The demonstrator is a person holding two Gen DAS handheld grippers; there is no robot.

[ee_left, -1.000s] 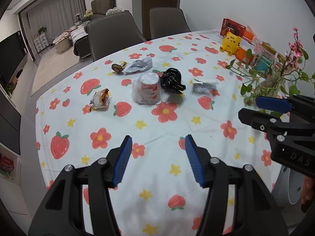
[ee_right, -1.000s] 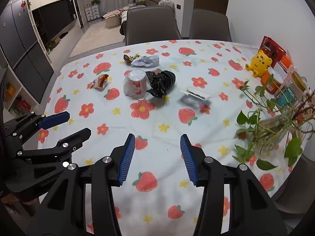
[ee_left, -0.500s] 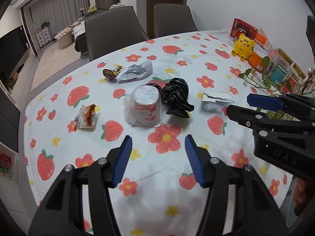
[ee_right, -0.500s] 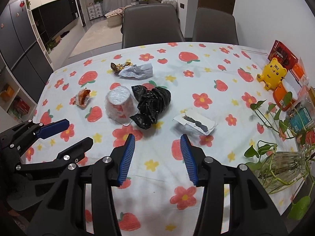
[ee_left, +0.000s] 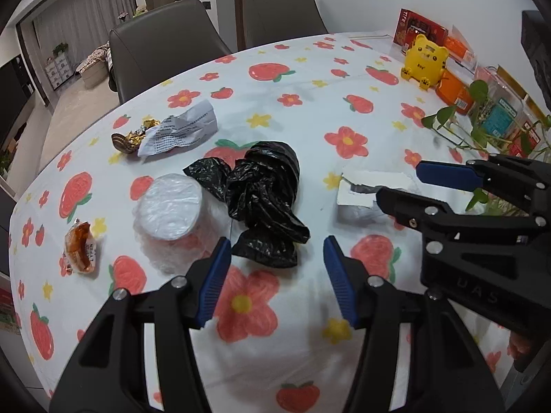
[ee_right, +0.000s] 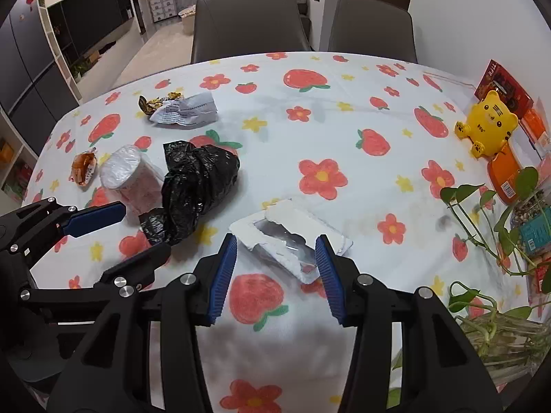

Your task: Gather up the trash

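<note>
A bench (ee_left: 310, 361) in a strawberry-print cloth, grey chairs (ee_right: 248, 24) behind. Trash lies mid-bench — black bag (ee_left: 265, 199), wrapped cup (ee_left: 172, 206), torn white packet (ee_right: 289, 237). Left tool (ee_left: 275, 275) and right tool (ee_right: 275, 268) hover with jaws apart, empty.

Trash was all loose on the tablecloth, with a crumpled black plastic bag (ee_left: 265, 203) lying in a heap mid-table. Touching its left side was a plastic-wrapped cup (ee_left: 172, 216) – tipped over, pale round end up. Further left of the bag lay a small orange snack wrapper (ee_left: 81, 247). Behind the bag – a crinkled white printed wrapper (ee_left: 182, 132) with a gold foil wrapper (ee_left: 132, 136) right against it. Right of the bag sat a torn white packet (ee_right: 289, 237), flat.
</note>
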